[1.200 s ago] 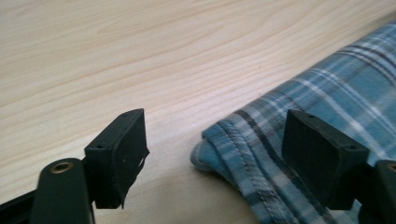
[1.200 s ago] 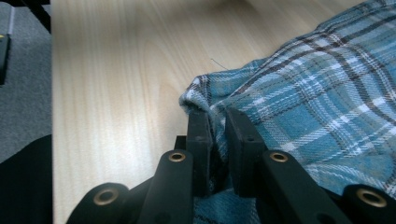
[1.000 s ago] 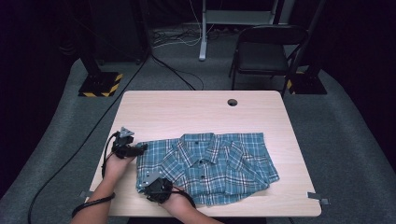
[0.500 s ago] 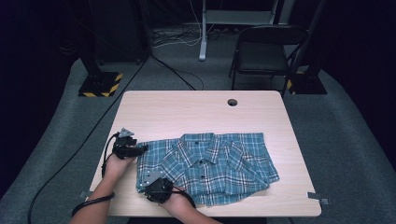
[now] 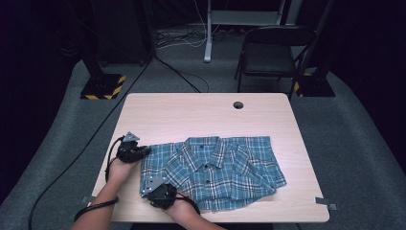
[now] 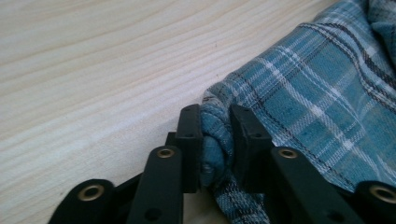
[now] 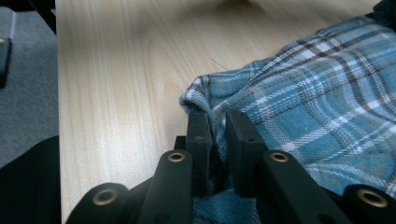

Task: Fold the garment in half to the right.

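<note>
Shirt (image 5: 215,165): blue plaid, spread flat on the near half of your table (image 5: 191,115), collar toward the far side.
Left gripper (image 5: 140,151): you have it at the shirt's far-left corner, jaws pinching a bunched fold of cloth.
Right gripper (image 5: 158,187): you hold it at the near-left corner, jaws pressed onto the shirt's edge.
Chair (image 5: 268,52): beyond the table, on the right.

I can't read any text, label, brand or number from here; the only sign-like marking is yellow-and-black hazard striping on a stand base (image 5: 101,86) on the floor, and it carries no words
</note>
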Available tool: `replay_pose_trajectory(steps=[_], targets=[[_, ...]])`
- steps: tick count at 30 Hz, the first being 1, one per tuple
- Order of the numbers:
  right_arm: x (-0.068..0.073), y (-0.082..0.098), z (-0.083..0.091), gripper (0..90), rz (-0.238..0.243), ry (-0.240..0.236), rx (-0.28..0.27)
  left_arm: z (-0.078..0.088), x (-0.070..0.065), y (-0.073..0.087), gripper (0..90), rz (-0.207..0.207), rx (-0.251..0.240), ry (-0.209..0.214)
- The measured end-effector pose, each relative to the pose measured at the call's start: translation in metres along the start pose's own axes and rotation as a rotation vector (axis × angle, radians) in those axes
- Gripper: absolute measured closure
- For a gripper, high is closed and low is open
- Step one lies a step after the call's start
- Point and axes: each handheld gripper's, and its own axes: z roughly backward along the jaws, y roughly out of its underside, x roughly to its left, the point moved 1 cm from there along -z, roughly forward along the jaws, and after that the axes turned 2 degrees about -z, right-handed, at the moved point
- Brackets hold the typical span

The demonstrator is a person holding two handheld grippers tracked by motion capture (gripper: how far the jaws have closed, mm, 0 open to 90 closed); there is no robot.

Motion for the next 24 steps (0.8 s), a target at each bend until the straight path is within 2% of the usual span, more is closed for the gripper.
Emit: replay_pose_trajectory(steps=[4, 7, 10, 11, 12, 13, 14, 17, 21, 24], targets=[[0.004, -0.004, 0.002, 82.9, 0.041, 0.017, -0.001, 0.002, -0.006, -0.004, 77.9, -0.031, 0.004, -0.043], [0.005, -0.01, 0.007, 84.6, 0.042, 0.011, -0.011, 0.009, -0.004, -0.006, 79.1, -0.029, -0.002, -0.037], [0.005, -0.021, 0.013, 85.3, 0.042, -0.011, -0.04, 0.02, 0.0, -0.01, 79.2, -0.01, -0.02, -0.043], [0.005, -0.023, 0.014, 85.4, 0.04, -0.015, -0.047, 0.025, 0.001, -0.012, 79.3, -0.005, -0.028, -0.048], [0.005, -0.033, 0.018, 85.7, 0.036, -0.035, -0.076, 0.036, 0.004, -0.018, 79.6, -0.009, -0.049, -0.055], [0.005, -0.036, 0.019, 85.8, 0.029, -0.044, -0.087, 0.036, 0.004, -0.018, 79.8, -0.009, -0.049, -0.055], [0.004, -0.042, 0.021, 85.9, 0.014, -0.059, -0.104, 0.05, 0.007, -0.026, 79.9, -0.03, -0.059, -0.062], [0.005, -0.058, 0.027, 86.0, 0.01, -0.083, -0.15, 0.077, 0.011, -0.043, 79.9, -0.052, -0.083, -0.091], [0.008, -0.088, 0.041, 86.0, 0.011, -0.118, -0.239, 0.122, 0.012, -0.075, 79.9, -0.098, -0.123, -0.131], [0.009, -0.113, 0.052, 86.0, -0.017, -0.161, -0.311, 0.152, 0.009, -0.102, 79.9, -0.152, -0.121, -0.185]])
